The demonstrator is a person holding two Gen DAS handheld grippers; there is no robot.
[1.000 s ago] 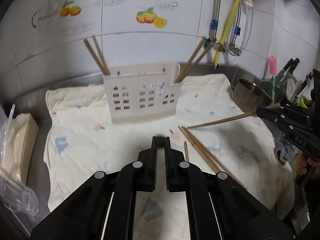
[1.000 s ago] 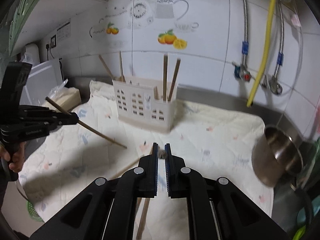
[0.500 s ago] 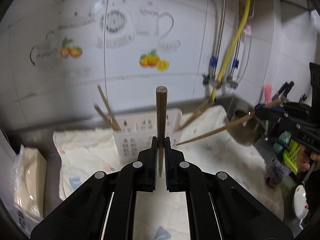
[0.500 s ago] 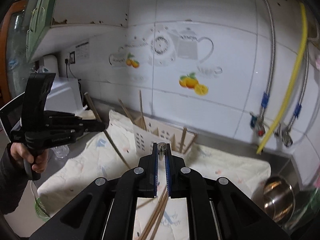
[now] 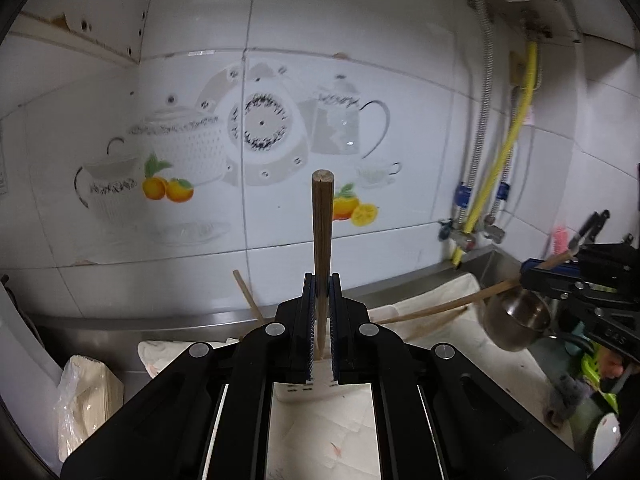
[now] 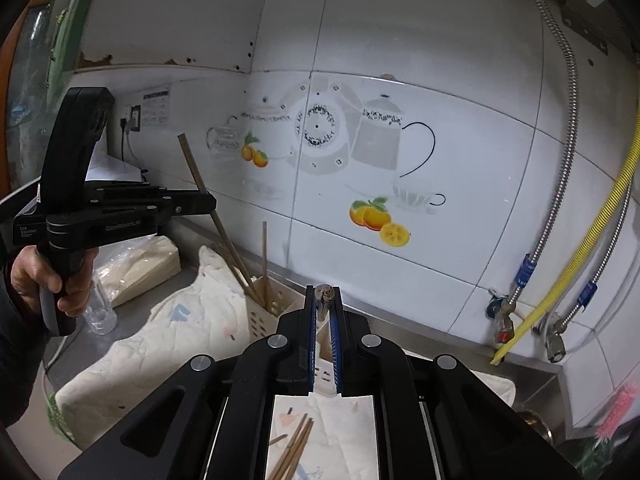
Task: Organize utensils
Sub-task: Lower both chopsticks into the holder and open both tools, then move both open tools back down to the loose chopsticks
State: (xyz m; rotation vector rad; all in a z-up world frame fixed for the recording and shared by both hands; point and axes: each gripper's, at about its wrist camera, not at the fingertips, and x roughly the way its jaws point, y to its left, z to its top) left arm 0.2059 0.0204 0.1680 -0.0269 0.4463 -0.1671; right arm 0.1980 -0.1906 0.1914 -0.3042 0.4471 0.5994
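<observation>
- One chopstick (image 5: 322, 240) is clamped upright in the left gripper (image 5: 320, 312).
- Another chopstick (image 6: 325, 295) is pinched in the right gripper (image 6: 325, 320), above the holder (image 6: 276, 312).
- Loose chopsticks (image 6: 294, 452) are left on the cloth (image 6: 168, 344).

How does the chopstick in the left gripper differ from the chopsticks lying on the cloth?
The left gripper's chopstick stands upright, clamped between the closed jaws; the loose chopsticks lie flat on the cloth, untouched. The held one is single; the loose ones form a bundle. All are plain brown wood, and none is yet in the utensil holder.
</observation>
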